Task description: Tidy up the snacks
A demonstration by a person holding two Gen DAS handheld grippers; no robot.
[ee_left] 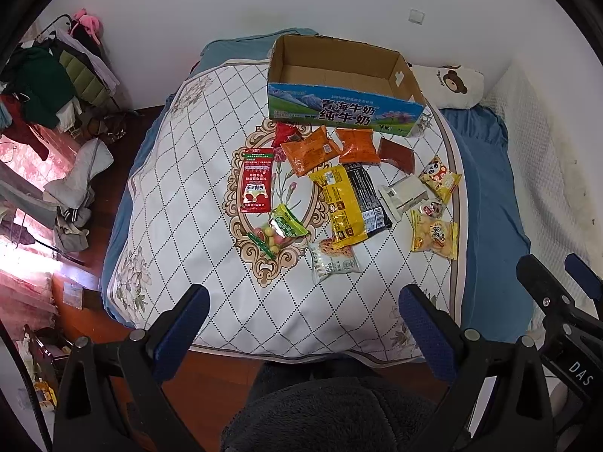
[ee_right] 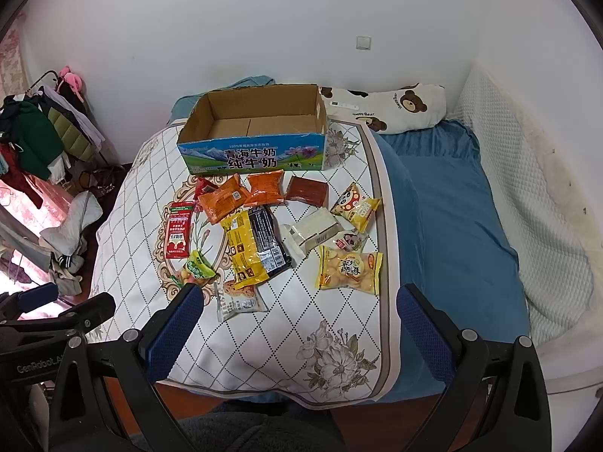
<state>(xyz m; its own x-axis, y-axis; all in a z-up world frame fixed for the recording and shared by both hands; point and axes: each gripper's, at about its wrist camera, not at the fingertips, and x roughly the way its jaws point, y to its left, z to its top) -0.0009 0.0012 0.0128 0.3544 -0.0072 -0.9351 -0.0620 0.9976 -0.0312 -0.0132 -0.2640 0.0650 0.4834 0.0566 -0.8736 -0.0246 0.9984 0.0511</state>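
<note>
An empty cardboard milk box (ee_left: 341, 75) (ee_right: 256, 128) stands open at the far end of a quilted mat on the bed. Several snack packets lie in front of it: two orange packets (ee_left: 314, 150) (ee_right: 222, 201), a red sachet (ee_left: 257, 180) (ee_right: 178, 231), a yellow and black bag (ee_left: 348, 203) (ee_right: 252, 248), a green candy bag (ee_left: 280, 228), a white biscuit packet (ee_left: 333, 261) (ee_right: 239, 299) and a yellow cookie bag (ee_left: 435, 235) (ee_right: 350, 269). My left gripper (ee_left: 303, 329) and right gripper (ee_right: 299, 326) are open and empty, held above the mat's near edge.
A bear-print pillow (ee_right: 392, 107) lies at the head of the blue bed sheet (ee_right: 452, 203). A white padded wall panel (ee_right: 527, 196) runs along the right. Clothes on a rack (ee_left: 49, 86) and piles on the wooden floor stand to the left.
</note>
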